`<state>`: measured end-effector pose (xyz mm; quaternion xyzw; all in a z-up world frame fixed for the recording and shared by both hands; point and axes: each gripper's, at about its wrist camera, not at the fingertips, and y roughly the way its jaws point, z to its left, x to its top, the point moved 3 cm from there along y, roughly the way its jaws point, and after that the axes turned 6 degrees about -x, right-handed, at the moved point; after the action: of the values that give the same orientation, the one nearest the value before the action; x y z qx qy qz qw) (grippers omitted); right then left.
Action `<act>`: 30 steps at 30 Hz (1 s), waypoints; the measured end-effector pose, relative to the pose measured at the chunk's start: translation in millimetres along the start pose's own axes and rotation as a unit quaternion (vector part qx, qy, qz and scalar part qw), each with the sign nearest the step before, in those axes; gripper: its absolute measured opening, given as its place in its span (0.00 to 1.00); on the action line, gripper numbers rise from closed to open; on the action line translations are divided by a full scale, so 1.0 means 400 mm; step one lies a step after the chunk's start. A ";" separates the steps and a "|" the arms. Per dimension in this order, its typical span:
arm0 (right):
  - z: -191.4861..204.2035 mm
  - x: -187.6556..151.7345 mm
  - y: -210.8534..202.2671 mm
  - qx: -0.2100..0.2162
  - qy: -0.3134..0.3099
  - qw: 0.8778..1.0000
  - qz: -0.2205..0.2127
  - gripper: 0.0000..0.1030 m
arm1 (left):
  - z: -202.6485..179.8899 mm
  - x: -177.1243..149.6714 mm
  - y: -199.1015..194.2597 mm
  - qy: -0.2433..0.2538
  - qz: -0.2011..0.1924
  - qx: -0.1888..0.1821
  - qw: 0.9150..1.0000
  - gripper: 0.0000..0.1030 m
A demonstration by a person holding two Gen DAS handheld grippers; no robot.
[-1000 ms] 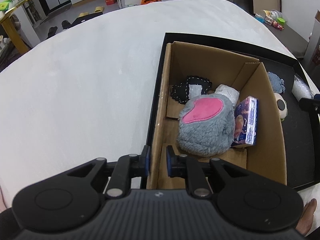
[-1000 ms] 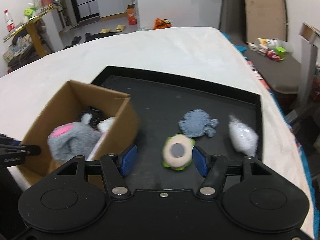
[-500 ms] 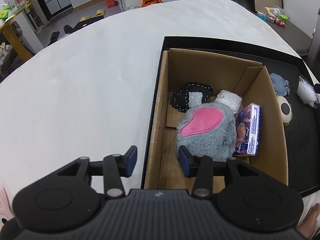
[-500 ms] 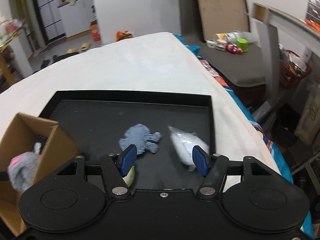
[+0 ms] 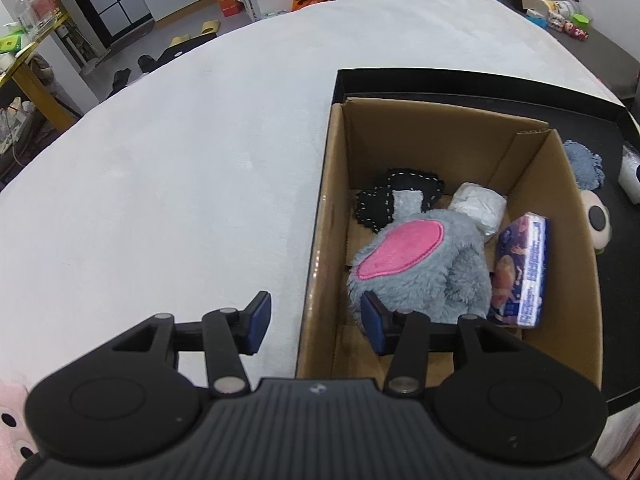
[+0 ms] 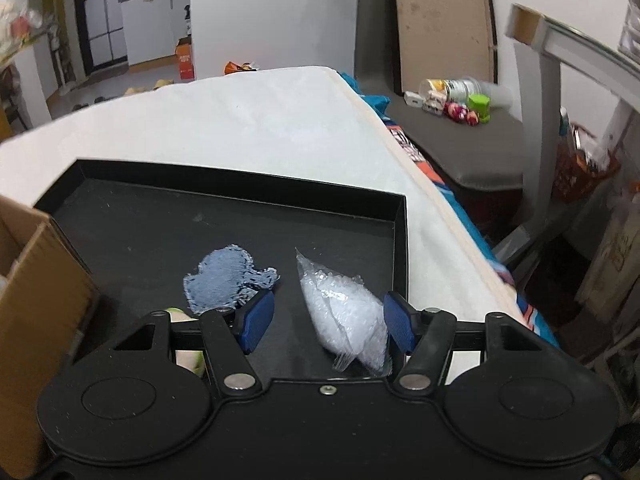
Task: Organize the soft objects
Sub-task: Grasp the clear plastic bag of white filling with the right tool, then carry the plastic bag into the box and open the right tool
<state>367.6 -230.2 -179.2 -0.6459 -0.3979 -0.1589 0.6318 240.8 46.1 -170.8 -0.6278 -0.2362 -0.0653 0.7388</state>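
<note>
A cardboard box (image 5: 576, 216) stands in a black tray (image 6: 248, 184) on a white bed. In the box lie a grey plush with a pink patch (image 5: 416, 264), a black stitched piece (image 5: 384, 196), a white wad (image 5: 480, 204) and a tissue pack (image 5: 520, 276). My left gripper (image 5: 316, 322) is open, its jaws astride the box's left wall. My right gripper (image 6: 326, 322) is open with a clear bubble-wrap bag (image 6: 344, 308) between its jaws. A blue knitted piece (image 6: 224, 276) lies left of the bag. A green and cream round toy (image 6: 188, 356) is partly hidden behind the left finger.
The white bed (image 5: 168, 160) stretches to the left of the tray. To the right of the bed stands a dark bench (image 6: 472, 140) with bottles and small toys. A metal frame (image 6: 560, 64) rises at the far right.
My left gripper has opened from nearly shut on the box wall. My right gripper has swung right, from around the round toy to around the bubble-wrap bag.
</note>
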 end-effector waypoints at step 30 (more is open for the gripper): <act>0.044 -0.020 -0.103 0.037 0.020 0.999 0.031 0.19 | 0.028 -0.048 -0.015 -0.015 0.003 -0.031 0.999 0.48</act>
<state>327.9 -221.0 -159.0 -0.6307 -0.3705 -0.1372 0.6679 218.5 51.9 -172.4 -0.6521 -0.2432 -0.0610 0.7155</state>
